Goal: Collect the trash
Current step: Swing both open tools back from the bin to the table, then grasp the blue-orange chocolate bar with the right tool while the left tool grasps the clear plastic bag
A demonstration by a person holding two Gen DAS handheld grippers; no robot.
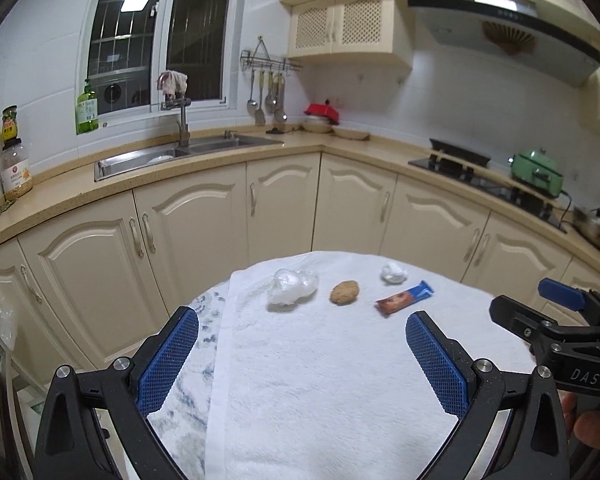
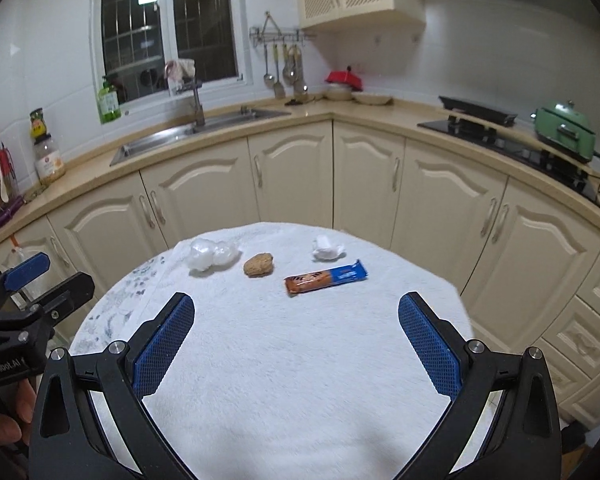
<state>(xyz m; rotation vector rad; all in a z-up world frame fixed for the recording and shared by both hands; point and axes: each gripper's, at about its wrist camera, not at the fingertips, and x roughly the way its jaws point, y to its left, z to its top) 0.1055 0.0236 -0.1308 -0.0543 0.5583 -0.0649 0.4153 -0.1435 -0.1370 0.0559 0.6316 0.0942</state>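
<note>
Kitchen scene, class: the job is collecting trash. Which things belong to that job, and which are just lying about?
Job:
plastic wad
brown lump
tissue
wrapper
left gripper, open
right gripper, open

Lying about:
towel
sink
green bottle
jar
ladles
green cooker

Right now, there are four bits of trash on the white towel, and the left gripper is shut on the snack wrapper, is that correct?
Not quite: the left gripper is open and empty. The left wrist view shows the snack wrapper lying free on the white towel, ahead of the gripper. There are indeed four pieces.
</note>
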